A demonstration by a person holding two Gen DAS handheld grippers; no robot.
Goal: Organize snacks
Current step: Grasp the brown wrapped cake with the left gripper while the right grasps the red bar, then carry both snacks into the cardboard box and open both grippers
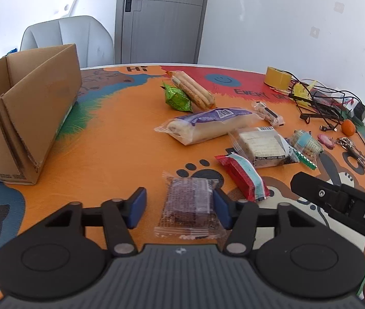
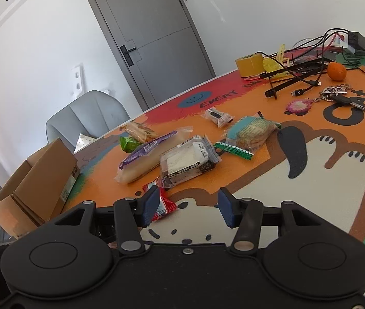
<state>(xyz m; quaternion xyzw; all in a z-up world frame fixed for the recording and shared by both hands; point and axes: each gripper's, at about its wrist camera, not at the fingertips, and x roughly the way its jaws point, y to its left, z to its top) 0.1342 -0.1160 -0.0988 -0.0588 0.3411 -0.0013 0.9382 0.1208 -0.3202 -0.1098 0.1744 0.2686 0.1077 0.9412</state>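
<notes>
The left gripper (image 1: 178,207) hangs low over the table (image 1: 110,139), its blue pads spread wide around a dark brown snack bar (image 1: 188,206) in clear wrap; the right pad touches the wrapper, the left pad stands apart. The cardboard box (image 1: 25,118) sits ahead to its left. The right gripper (image 2: 187,206) is spread too, gripping nothing, with the red-and-white packet (image 2: 163,204) just beside its left pad.

The left wrist view sits low over the table (image 1: 110,139), facing the door (image 1: 162,18) at 12 o'clock. The right wrist view looks from higher up, door (image 2: 154,41) at 11 o'clock. Both share the cardboard box (image 1: 28,118) (image 2: 38,180).
</notes>
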